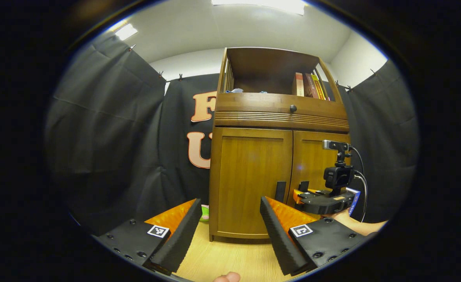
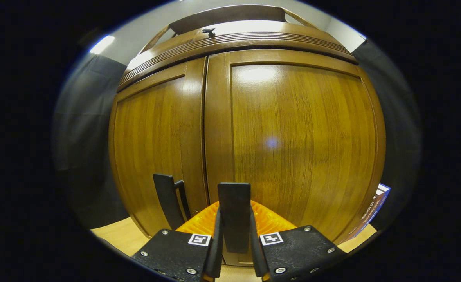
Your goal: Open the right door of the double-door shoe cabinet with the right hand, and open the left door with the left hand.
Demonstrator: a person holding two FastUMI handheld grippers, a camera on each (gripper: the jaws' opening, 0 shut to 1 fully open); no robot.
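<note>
Both doors are closed. The right gripper [image 2: 234,219] clamps the right door's handle [image 2: 234,203]. The left gripper [image 1: 230,223] gapes wide, short of the left door [image 1: 250,182].

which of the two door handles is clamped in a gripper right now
The right door's handle: the right gripper is shut on it. The left door's handle stands free.
</note>
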